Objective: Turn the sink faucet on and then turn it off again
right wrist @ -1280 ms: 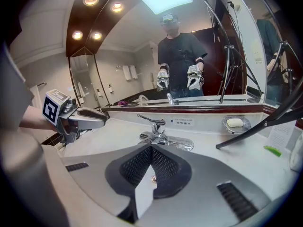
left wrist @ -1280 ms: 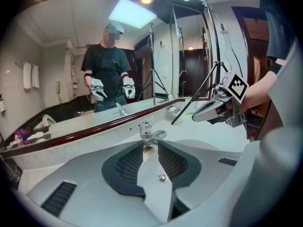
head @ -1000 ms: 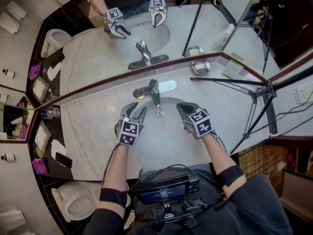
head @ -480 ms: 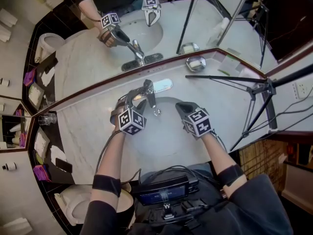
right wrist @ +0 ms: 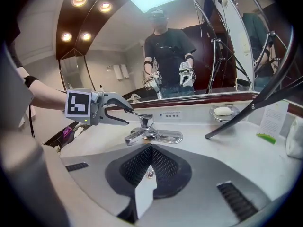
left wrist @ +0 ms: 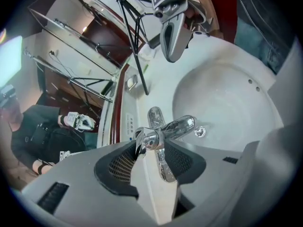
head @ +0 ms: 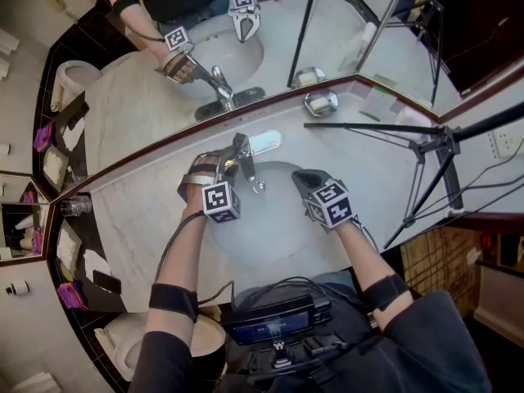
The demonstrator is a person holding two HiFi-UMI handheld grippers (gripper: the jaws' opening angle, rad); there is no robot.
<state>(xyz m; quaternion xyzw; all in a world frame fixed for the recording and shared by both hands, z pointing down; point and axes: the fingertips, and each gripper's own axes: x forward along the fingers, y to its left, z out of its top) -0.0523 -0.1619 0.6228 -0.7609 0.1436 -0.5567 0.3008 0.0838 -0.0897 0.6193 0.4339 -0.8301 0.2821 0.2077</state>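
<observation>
Bathroom sink seen from above, left to right. A glass tumbler (head: 75, 207) stands at the far left edge of the marble worktop (head: 147, 219), small and hard to make out. The left gripper (head: 225, 160) reaches the chrome faucet (head: 250, 170) at the back rim of the basin (head: 278, 236). Its jaws, which have just been opening, stand released on either side of the faucet lever (left wrist: 147, 138) without pressing it. From the head view the lever is largely hidden by them. The right gripper (head: 301, 178) hangs over the basin, jaws clenched on nothing. Beyond are a soap dish (head: 321, 102) and a tripod (head: 426, 150), cut off by the frame.
</observation>
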